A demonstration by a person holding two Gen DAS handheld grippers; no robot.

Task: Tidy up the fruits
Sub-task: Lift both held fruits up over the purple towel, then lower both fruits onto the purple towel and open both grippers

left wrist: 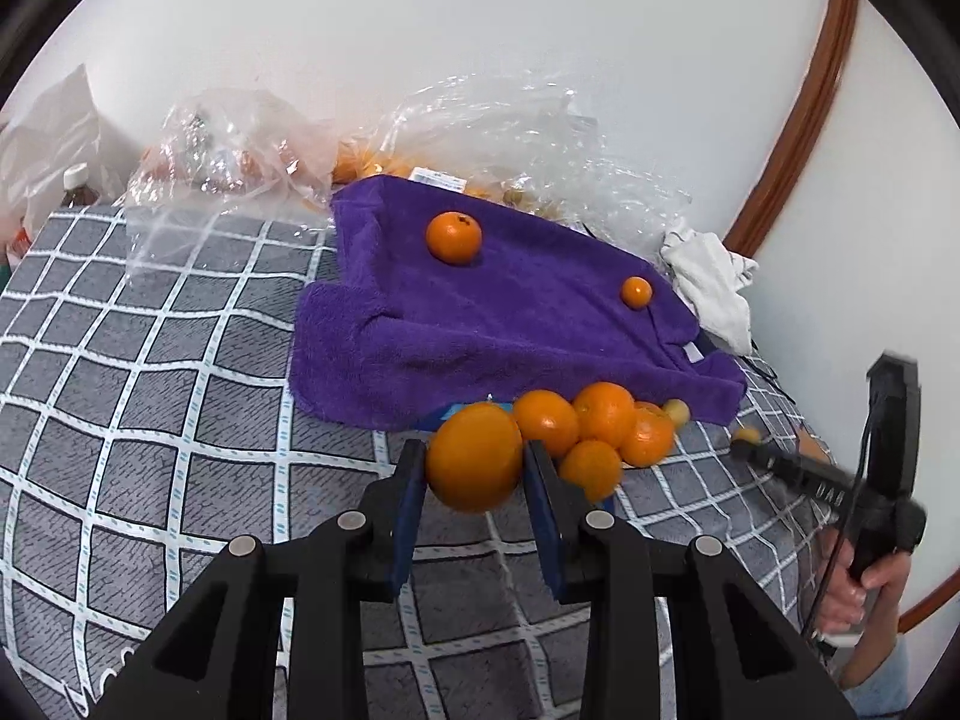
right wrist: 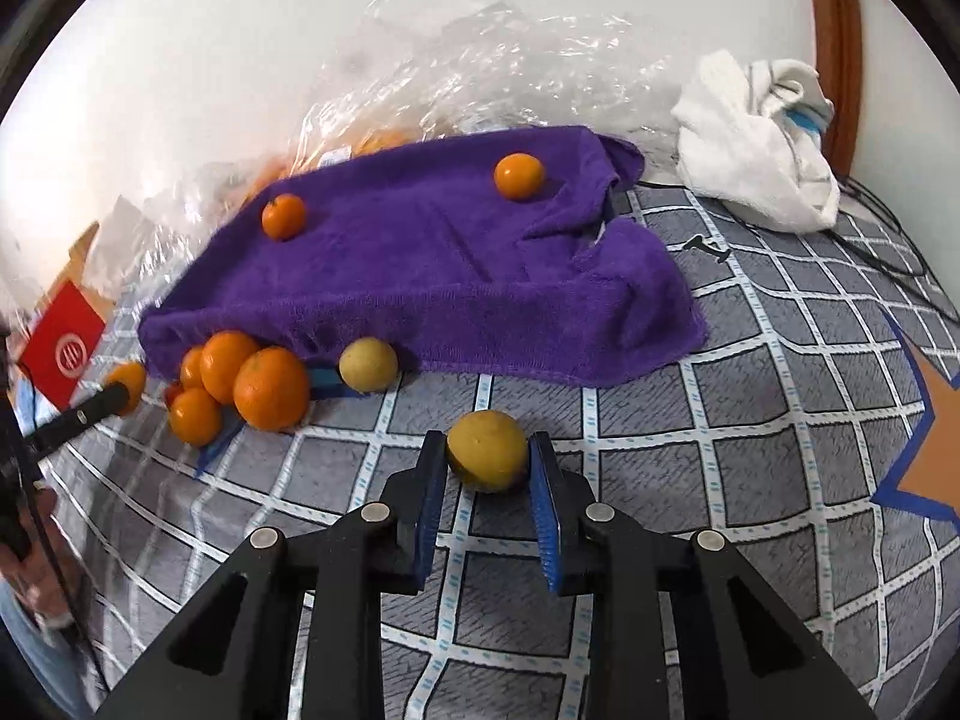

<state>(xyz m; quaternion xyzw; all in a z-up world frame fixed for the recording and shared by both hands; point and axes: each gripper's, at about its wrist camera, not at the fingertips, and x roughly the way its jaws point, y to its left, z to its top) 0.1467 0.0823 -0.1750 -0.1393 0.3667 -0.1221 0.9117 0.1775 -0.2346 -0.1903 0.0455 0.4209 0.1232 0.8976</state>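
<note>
The left gripper point(left wrist: 474, 459) holds a big orange point(left wrist: 474, 456) between its fingers, just beside the orange pile point(left wrist: 594, 426) at the purple towel's point(left wrist: 528, 324) edge. The right gripper point(right wrist: 487, 456) clasps a yellow fruit point(right wrist: 487, 449) above the checked cloth point(right wrist: 750, 480).

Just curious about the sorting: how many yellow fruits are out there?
2. The loose yellow fruit lies at the purple towel edge beside the orange pile; the held yellow fruit sits in the right gripper. More may hide in the plastic bags.

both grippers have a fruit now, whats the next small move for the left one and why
Probably carry the big orange in the left gripper up onto the purple towel, beside the two oranges already there. It seems firmly clamped, and the pile looks unsorted.
</note>
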